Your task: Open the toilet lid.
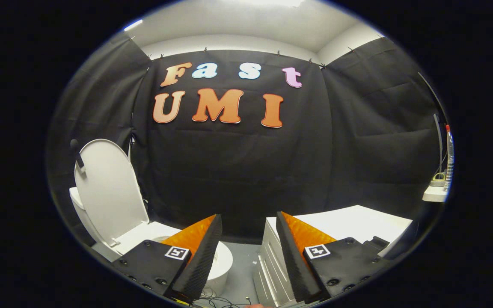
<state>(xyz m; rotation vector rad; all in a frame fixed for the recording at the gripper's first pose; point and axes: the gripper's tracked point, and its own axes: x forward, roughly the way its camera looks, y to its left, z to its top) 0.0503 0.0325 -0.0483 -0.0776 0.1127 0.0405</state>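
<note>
White toilet lid [108,188] stands raised, upright, leaning back toward the black cloth wall [238,171], well left of and beyond the claw [248,222]. Lid already up; its inner face is toward the camera. A small dark piece sits on the lid's upper left edge, too small to identify. Toilet seat and bowl [223,261] below the lid are mostly hidden behind the left finger; just a curved white rim shows beside that finger, plus a strip of seat near the hinge. Tank behind the lid is barely visible, a white sliver at the lid's left.

Claw is spread wide, nothing between the fingers, touching nothing. Gap between the tips shows cloth wall and grey floor [240,273].

White cabinet [357,218] right of the toilet, flat top, ridged front partly covered by the right finger; its right end is cut off by the claw body. Thin cables on the floor between the fingers, low down, hard to make out.

Far right, a small white shelf [434,196] with a yellowish item on it, blurred by lens distortion, and a clear tube with a red tip [449,158] standing upright beside it. Cannot tell what those are.
</note>
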